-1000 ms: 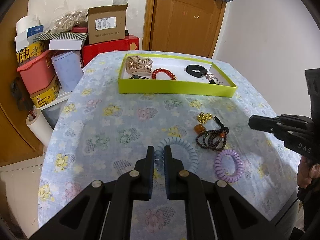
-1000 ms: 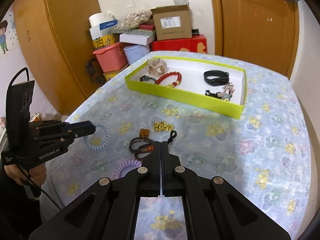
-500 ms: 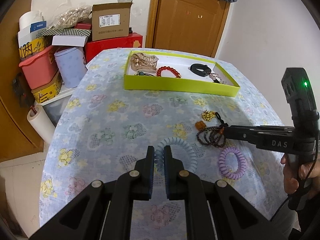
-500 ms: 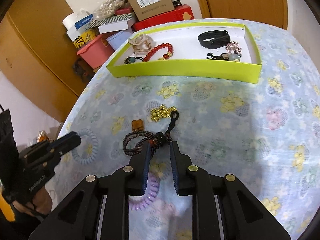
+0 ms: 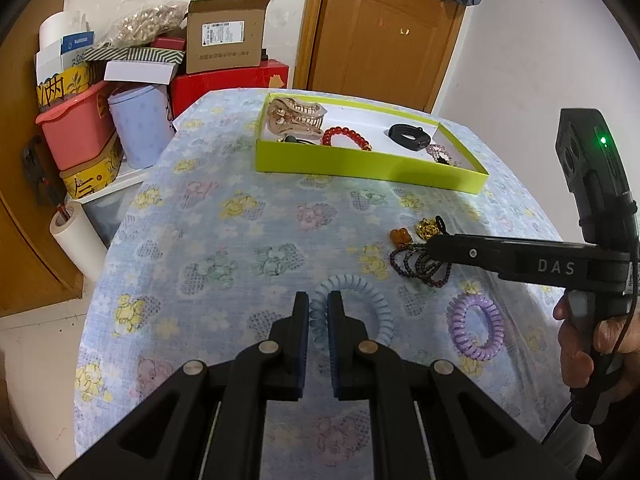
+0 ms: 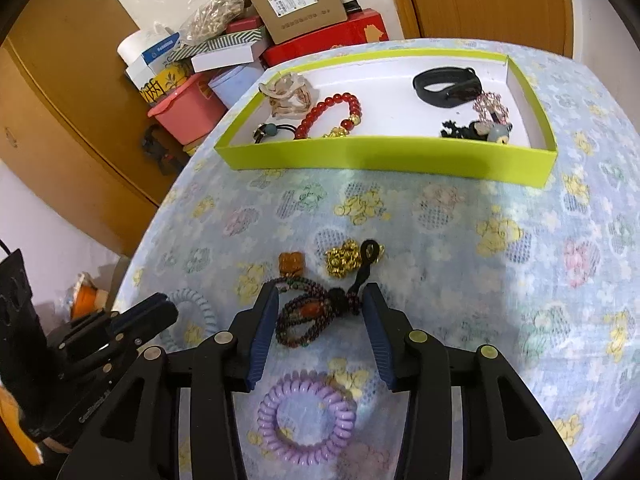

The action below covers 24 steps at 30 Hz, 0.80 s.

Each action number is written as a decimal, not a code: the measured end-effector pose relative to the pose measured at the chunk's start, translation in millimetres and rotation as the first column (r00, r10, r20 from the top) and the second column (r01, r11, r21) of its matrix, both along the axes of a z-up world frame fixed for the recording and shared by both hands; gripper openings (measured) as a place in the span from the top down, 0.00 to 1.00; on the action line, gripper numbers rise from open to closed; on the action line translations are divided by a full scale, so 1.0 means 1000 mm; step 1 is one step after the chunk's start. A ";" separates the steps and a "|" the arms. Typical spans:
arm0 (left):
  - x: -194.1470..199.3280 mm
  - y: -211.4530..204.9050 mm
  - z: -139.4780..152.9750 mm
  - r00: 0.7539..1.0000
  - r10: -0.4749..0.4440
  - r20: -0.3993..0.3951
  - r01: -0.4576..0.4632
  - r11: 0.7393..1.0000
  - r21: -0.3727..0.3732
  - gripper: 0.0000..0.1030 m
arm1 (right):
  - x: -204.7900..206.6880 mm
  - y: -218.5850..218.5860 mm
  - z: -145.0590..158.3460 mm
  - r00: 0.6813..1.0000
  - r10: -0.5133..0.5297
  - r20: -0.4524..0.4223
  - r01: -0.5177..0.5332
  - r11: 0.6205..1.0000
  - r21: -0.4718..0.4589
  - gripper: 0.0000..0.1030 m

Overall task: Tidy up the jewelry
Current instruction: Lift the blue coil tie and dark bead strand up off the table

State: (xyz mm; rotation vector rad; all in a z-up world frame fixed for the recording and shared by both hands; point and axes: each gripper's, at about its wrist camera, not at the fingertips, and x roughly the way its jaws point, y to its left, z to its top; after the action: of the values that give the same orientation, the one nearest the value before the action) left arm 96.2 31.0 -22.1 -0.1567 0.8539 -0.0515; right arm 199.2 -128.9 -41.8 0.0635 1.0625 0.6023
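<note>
The left tool (image 5: 318,304) is clamped on the near-left arc of the blue coil hair tie (image 5: 352,306), which lies on the flowered counter (image 5: 240,240). Right of it, the right tool (image 6: 320,300) stands with its fingers apart, straddling the dark beaded bracelet (image 6: 312,316). The purple coil tie (image 6: 306,416) lies just nearer, and the green tray (image 6: 384,158) sits beyond

A home room: wooden door (image 5: 384,32), floral-clothed table (image 5: 248,232), stacked boxes (image 5: 160,60).
</note>
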 end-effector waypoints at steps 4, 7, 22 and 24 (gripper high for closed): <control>0.000 0.002 -0.001 1.000 0.002 -0.003 -0.002 1.000 -0.005 0.91 | -0.005 0.015 0.001 0.997 0.038 0.065 -0.030 0.993 -0.110 0.58; -0.001 0.004 -0.001 1.000 0.004 -0.003 -0.004 1.000 -0.010 0.91 | -0.011 0.018 0.001 0.993 0.058 0.099 -0.041 0.985 -0.168 0.59; -0.003 0.001 0.002 1.000 -0.003 0.006 0.003 1.000 -0.013 0.91 | -0.023 0.009 0.001 0.988 0.089 0.130 -0.062 0.979 -0.195 0.85; -0.003 0.000 0.005 1.000 -0.003 0.014 0.003 1.000 -0.010 0.91 | -0.024 0.005 0.004 0.987 0.082 0.139 -0.056 0.982 -0.181 0.86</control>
State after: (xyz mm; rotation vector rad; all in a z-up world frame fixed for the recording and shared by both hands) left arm 93.2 30.6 -16.9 -0.1637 0.8402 -0.0597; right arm 175.1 -123.9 -37.3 -0.1710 0.9742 0.5639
